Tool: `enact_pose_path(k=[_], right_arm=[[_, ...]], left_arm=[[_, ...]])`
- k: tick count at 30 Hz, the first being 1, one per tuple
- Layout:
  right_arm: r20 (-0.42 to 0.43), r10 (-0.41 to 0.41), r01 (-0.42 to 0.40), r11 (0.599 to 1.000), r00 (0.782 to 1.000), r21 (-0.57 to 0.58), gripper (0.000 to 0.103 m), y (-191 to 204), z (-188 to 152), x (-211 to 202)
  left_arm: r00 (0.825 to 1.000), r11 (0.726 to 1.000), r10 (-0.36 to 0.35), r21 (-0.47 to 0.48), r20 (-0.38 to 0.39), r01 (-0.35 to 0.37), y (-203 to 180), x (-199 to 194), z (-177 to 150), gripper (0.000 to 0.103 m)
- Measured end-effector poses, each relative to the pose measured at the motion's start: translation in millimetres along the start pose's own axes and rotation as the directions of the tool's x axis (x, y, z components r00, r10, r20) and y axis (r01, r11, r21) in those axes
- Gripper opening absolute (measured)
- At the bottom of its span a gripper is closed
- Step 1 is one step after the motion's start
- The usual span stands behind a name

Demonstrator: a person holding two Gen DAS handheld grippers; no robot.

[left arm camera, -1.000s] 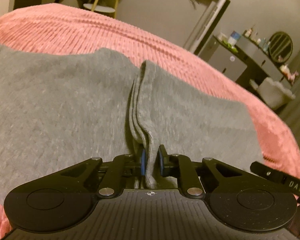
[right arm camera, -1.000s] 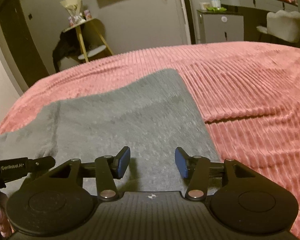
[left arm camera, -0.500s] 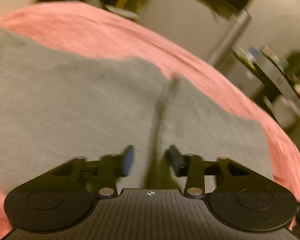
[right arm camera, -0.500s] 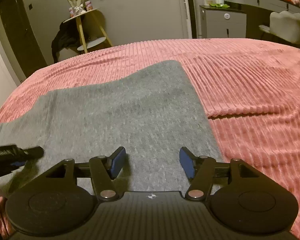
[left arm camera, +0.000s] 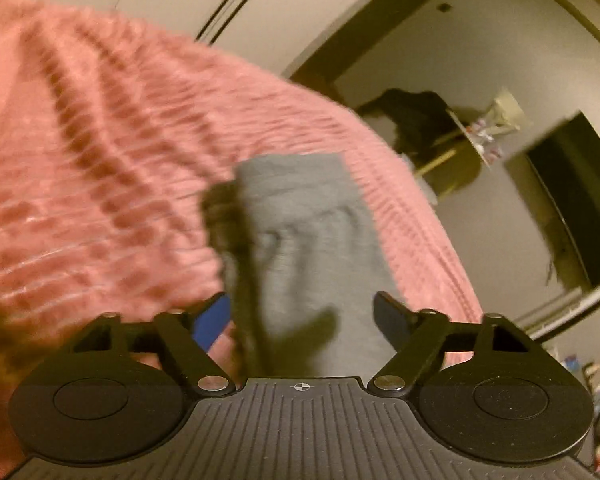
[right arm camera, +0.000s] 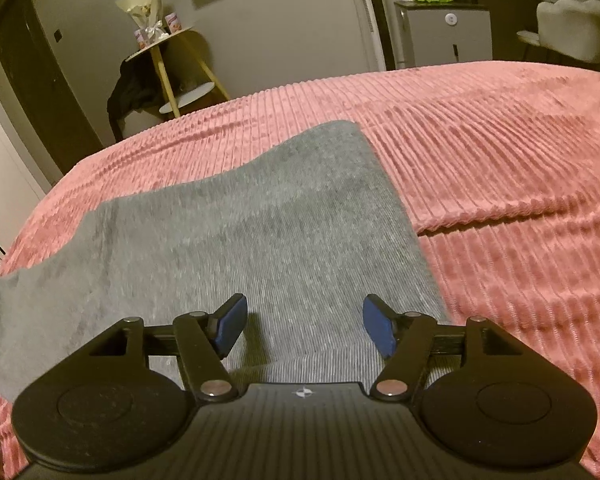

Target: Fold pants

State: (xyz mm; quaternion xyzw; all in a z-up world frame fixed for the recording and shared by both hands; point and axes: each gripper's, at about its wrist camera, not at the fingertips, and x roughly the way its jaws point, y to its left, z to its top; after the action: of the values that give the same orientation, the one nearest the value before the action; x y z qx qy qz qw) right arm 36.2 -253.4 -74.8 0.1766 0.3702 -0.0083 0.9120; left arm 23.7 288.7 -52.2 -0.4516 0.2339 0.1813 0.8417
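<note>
On the bed, a pink ribbed blanket covers the mattress and the grey pants lie spread flat across it.

In the left wrist view, which is blurred, the left hand-held gripper has its jaws spread wide with nothing between the blue pads. Beyond it a narrow length of the grey pants runs away from the camera over the pink blanket, ending in a squared-off edge; a dark shadow falls along the fabric's left side. The blur hides whether the fingertips touch the cloth. Further right in that view stand a dark doorway and a small wooden side table with dark clothing draped near it.

In the right wrist view the right hand-held gripper is likewise wide open and holds nothing, both pads poised just over the broad grey fabric. The pants reach from the lower left edge of the picture up to a rounded corner near the middle of the bed, their right edge lying straight against the blanket. A raised fold in the blanket sits just beside that edge. Behind the bed, a grey cabinet and a white chair stand at the right.
</note>
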Motion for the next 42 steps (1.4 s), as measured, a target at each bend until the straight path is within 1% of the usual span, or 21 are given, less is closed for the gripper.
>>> enact_pose_path(k=[3,6,10,13,14,18,21,23,25,27,30,31,32,33,35,37,38,39,40,41,42], right_arm=[[0.0,-0.001,0.001,1.0,1.0,0.001,0.065,0,0,0],[0.0,-0.003,0.003,1.0,1.0,0.006,0.065,0,0,0],[0.001,-0.006,0.006,1.0,1.0,0.008,0.065,1,0,0],[0.002,-0.005,0.005,1.0,1.0,0.01,0.065,0,0,1],[0.004,-0.004,0.004,1.0,1.0,0.012,0.065,0,-1,0],[0.014,0.003,-0.003,1.0,1.0,0.023,0.065,-2,0,-1],[0.032,0.015,-0.017,0.998,0.999,0.057,0.065,-7,1,-4],[0.05,0.022,-0.026,0.996,0.999,0.082,0.065,-11,1,-8],[0.073,0.036,-0.043,0.994,0.997,0.099,0.065,-15,2,-12],[0.099,0.054,-0.066,0.991,0.994,0.114,0.065,-18,1,-18],[0.133,0.088,-0.106,0.985,0.987,0.134,0.065,-23,0,-25],[0.14,0.1,-0.12,0.983,0.985,0.142,0.065,-25,0,-27],[0.148,0.112,-0.134,0.98,0.983,0.149,0.065,-27,0,-29],[0.153,0.12,-0.144,0.978,0.981,0.152,0.065,-27,-1,-31],[0.154,0.128,-0.152,0.976,0.98,0.157,0.065,-28,0,-32],[0.152,0.136,-0.16,0.974,0.979,0.158,0.065,-27,0,-33],[0.147,0.14,-0.163,0.973,0.979,0.162,0.065,-28,0,-33],[0.144,0.145,-0.168,0.972,0.979,0.165,0.065,-28,-1,-35],[0.142,0.151,-0.174,0.971,0.978,0.166,0.065,-28,-2,-36],[0.14,0.159,-0.181,0.969,0.977,0.165,0.065,-29,-4,-37],[0.139,0.171,-0.193,0.968,0.975,0.162,0.065,-29,-4,-37]], left_arm=[[0.998,0.999,-0.026,-0.046,-0.059,0.024,16,19,4,0.065],[0.996,0.999,-0.025,-0.031,-0.083,0.023,20,38,11,0.064],[0.998,0.999,-0.019,-0.036,-0.061,0.017,23,49,18,0.067],[0.999,0.997,-0.034,-0.069,-0.041,0.031,21,50,17,0.076],[0.999,0.998,-0.029,-0.061,-0.04,0.026,19,56,20,0.072],[0.998,0.999,0.024,-0.033,-0.053,-0.026,11,58,27,0.034],[0.999,0.999,0.03,0.039,-0.031,-0.028,-8,45,30,0.025],[0.999,0.986,0.044,0.161,0.003,-0.044,-34,32,30,0.024],[0.998,0.942,0.028,0.333,0.053,-0.044,-71,14,24,0.023],[0.996,0.871,-0.022,0.49,0.091,-0.025,-110,-7,9,0.021],[0.987,0.755,-0.133,0.654,0.084,0.046,-164,-39,-26,0.017],[0.984,0.715,-0.166,0.696,0.067,0.073,-180,-48,-41,0.016],[0.978,0.671,-0.206,0.733,0.042,0.11,-194,-58,-58,0.006],[0.966,0.624,-0.258,0.764,0.001,0.166,-207,-67,-77,0.002],[0.945,0.532,-0.317,0.811,-0.077,0.245,-230,-79,-114,0.002],[0.936,0.459,-0.315,0.838,-0.156,0.294,-247,-79,-153,0.008],[0.937,0.441,-0.289,0.841,-0.197,0.313,-250,-73,-171,0.014],[0.94,0.44,-0.25,0.837,-0.233,0.324,-249,-65,-185,0.019],[0.94,0.457,-0.218,0.824,-0.262,0.335,-245,-58,-194,0.02],[0.94,0.496,-0.191,0.798,-0.284,0.342,-236,-52,-199,0.021],[0.944,0.535,-0.165,0.778,-0.287,0.33,-227,-45,-198,0.034]])
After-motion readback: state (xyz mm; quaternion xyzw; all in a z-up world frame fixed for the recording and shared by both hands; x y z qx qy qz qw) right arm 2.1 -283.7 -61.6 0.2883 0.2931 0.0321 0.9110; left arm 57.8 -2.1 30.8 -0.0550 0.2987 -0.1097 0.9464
